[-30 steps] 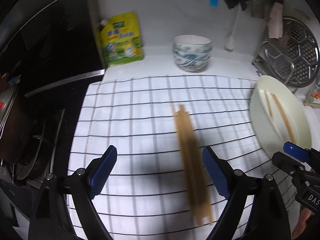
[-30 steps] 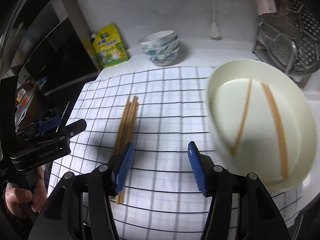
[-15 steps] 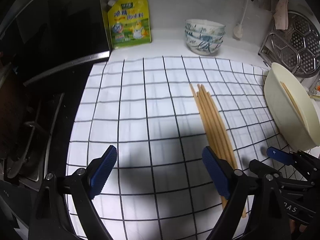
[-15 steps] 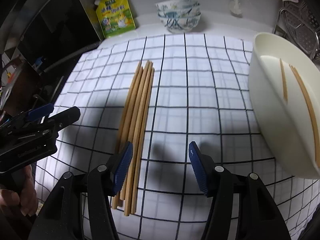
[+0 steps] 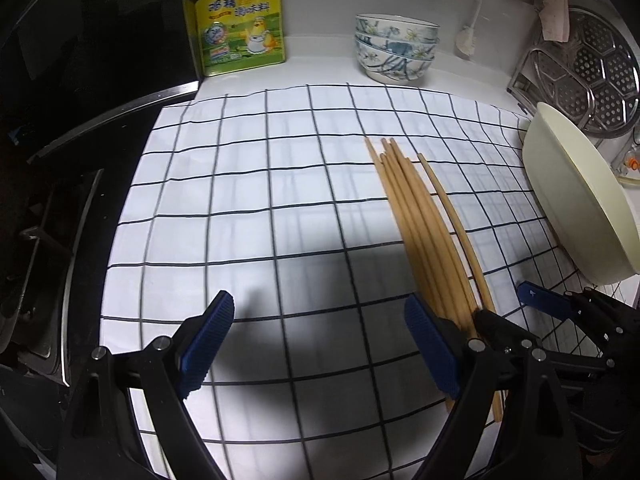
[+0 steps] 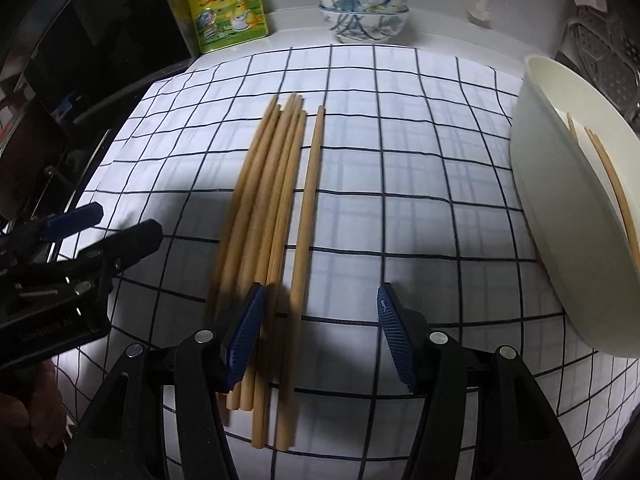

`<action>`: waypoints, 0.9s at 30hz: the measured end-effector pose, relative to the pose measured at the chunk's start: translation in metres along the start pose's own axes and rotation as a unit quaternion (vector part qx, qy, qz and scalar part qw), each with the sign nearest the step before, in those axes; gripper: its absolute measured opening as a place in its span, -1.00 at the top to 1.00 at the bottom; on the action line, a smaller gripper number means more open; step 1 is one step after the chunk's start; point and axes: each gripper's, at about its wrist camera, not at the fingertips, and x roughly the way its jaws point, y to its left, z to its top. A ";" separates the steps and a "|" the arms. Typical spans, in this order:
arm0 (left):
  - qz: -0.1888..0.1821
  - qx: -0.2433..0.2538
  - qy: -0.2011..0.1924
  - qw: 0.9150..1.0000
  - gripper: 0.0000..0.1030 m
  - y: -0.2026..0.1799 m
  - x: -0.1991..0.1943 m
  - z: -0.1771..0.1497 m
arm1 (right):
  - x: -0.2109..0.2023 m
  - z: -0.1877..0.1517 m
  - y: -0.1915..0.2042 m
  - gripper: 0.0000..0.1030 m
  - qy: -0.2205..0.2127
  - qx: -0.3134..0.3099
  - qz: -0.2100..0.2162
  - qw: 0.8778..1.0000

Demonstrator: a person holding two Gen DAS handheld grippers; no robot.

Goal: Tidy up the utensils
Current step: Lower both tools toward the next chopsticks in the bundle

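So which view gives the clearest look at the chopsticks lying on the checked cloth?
The right wrist view: the chopsticks run up mid-frame, one lying apart from the bundle, near ends visible. In the left wrist view the chopsticks sit off to the right, near ends hidden behind a finger.

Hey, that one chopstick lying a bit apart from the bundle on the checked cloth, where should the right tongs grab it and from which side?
Probably near its thick near end, coming down from above. The lone chopstick lies flat on the cloth, with a narrow gap to the bundle on its left and bare cloth on its right. The open right tongs already straddle that end; one pad should slip into the gap.
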 end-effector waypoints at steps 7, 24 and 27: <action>-0.011 0.014 0.003 1.000 -0.66 -0.015 0.007 0.000 | -0.008 -0.001 -0.012 -0.08 -0.011 0.014 -0.005 1.000; -0.005 0.026 0.016 1.000 -0.66 -0.032 0.026 -0.001 | -0.006 -0.006 -0.039 -0.08 -0.005 0.036 -0.032 0.999; -0.003 0.023 0.014 1.000 -0.69 -0.032 0.026 -0.002 | -0.007 -0.007 -0.041 -0.08 -0.006 0.037 -0.032 0.999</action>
